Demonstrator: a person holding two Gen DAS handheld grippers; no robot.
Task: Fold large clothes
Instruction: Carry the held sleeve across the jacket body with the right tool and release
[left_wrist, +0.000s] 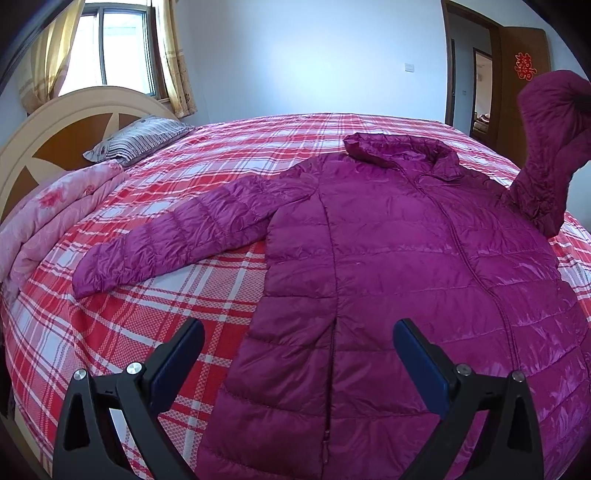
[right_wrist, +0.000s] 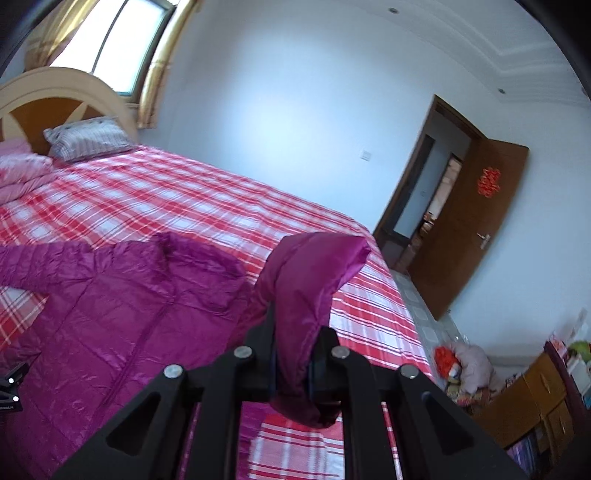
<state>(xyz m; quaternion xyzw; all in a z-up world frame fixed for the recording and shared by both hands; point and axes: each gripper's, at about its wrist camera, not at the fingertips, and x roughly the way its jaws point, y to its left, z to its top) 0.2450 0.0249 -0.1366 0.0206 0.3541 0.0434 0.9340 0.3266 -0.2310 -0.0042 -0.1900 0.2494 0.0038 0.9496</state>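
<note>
Jacket (left_wrist: 406, 258) lies flat on the bed (left_wrist: 147, 295); right gripper (right_wrist: 291, 365) pinches its raised sleeve (right_wrist: 310, 280). Left gripper (left_wrist: 299, 354) hovers spread. Sleeve should cross the chest smoothly, cuff held taut.

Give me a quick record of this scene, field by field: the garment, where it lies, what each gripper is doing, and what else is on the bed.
garment: purple puffer jacket, front up
surface: bed with red plaid sheet
right sleeve: lifted off the bed, clamped in the right gripper
left sleeve: flat, stretched out on the sheet
left gripper: open, empty, above the jacket's hem
also on bed: striped pillow, pink floral quilt
fold progress: body not yet folded
</note>
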